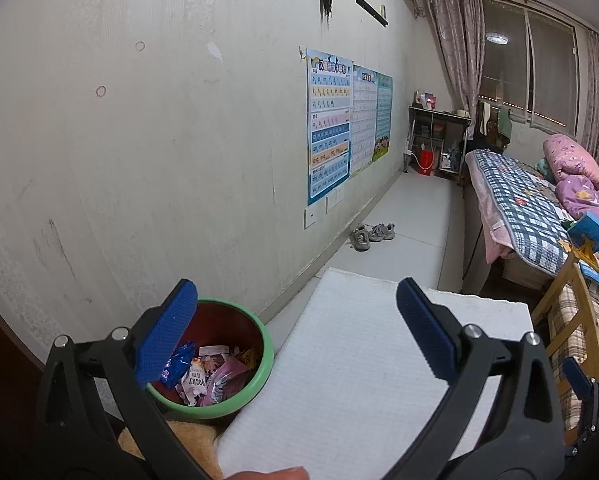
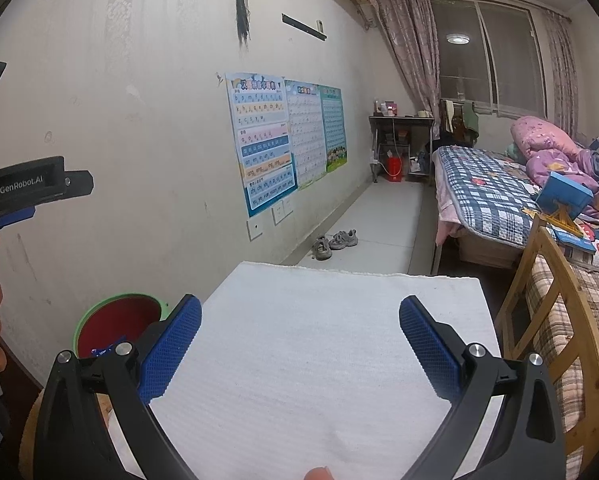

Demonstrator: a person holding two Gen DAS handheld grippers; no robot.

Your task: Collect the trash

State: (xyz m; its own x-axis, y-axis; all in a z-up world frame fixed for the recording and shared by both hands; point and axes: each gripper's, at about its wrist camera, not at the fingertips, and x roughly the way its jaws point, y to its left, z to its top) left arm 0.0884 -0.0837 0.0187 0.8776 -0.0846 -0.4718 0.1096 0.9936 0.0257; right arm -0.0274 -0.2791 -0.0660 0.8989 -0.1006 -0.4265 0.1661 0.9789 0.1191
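Observation:
A green-rimmed bin with a red inside (image 1: 255,364) stands by the wall, left of a white mat (image 1: 359,368). It holds several crumpled snack wrappers (image 1: 207,376). My left gripper (image 1: 295,332) is open and empty, above the mat's left edge, its left finger over the bin. My right gripper (image 2: 299,344) is open and empty above the middle of the white mat (image 2: 319,340). The bin (image 2: 99,316) shows at the lower left of the right wrist view, partly hidden by the finger. The left gripper's body (image 2: 27,188) shows at that view's left edge.
A pair of grey shoes (image 2: 333,242) lies by the wall beyond the mat. A bed with a checked quilt (image 2: 487,196) stands at the right, with a wooden rail (image 2: 547,300) nearer. A small desk and a red container (image 2: 395,164) stand at the far end.

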